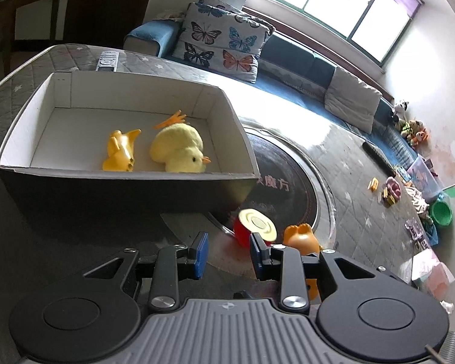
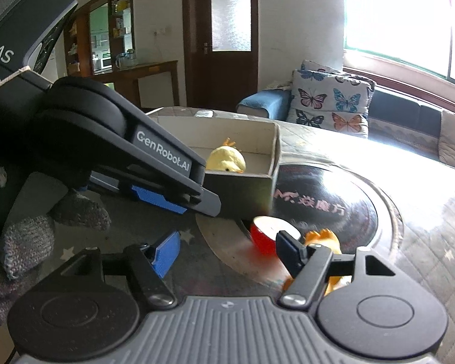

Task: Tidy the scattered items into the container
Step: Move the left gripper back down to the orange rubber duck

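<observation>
A cardboard box (image 1: 21, 139) with a white inside stands on the table; it also shows in the right wrist view (image 2: 270, 151). In it lie a yellow plush chick (image 1: 179, 148) (image 2: 226, 159) and a yellow plastic toy (image 1: 121, 151). A red can with a gold lid (image 1: 254, 224) (image 2: 265, 236) lies on the black disc in front of the box, beside an orange toy figure (image 1: 300, 236) (image 2: 324, 239). My left gripper (image 1: 229, 254) is open and empty, just short of the can. My right gripper (image 2: 227, 251) is open and empty, with its right finger by the can. The left gripper's body (image 2: 154, 170) shows above it.
A black round disc (image 1: 288, 182) is set into the quilted grey table cover. A remote (image 1: 107, 60) lies behind the box. A sofa with butterfly cushions (image 1: 221, 39) stands behind the table. Small toys (image 1: 391, 191) and a green bowl (image 1: 441, 212) lie at the far right.
</observation>
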The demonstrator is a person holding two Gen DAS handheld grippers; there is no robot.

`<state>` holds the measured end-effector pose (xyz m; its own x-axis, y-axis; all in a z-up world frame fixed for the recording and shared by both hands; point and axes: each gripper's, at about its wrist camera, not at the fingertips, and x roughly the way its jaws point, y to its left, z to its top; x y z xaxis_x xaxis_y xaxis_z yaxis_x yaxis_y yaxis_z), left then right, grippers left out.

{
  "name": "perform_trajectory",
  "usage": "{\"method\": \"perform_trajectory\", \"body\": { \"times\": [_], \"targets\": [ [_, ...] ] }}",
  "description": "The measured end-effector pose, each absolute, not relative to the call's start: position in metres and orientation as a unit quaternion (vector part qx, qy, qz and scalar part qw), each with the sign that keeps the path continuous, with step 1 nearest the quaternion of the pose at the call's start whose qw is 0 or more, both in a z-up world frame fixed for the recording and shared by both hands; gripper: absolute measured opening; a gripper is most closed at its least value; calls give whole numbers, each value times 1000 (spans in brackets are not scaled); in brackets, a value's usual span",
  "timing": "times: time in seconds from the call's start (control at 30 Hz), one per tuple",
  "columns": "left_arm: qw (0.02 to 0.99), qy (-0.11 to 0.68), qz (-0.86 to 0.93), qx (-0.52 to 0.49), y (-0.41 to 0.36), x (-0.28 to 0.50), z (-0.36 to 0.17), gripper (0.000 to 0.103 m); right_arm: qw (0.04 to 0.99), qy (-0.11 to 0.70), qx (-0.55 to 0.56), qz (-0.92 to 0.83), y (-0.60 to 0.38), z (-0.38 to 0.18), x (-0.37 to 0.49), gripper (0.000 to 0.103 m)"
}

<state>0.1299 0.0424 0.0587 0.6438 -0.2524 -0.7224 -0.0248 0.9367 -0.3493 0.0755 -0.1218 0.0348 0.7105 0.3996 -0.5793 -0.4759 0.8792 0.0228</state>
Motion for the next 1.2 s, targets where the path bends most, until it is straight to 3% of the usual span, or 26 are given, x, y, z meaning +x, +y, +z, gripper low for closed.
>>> {"method": "perform_trajectory", "body": {
  "times": [0.63,0.73,1.2],
  "targets": [
    [884,433,-81,-157,13,108,51,34,929,308,-37,203,-151,28,44,74],
    [883,435,-85,-155,8,106,50,34,931,307,-32,196,-157,27,41,81],
    [878,443,-93,-155,-4,107,45,34,934,313,-20,173,-177,21,40,83]
  ]
}}
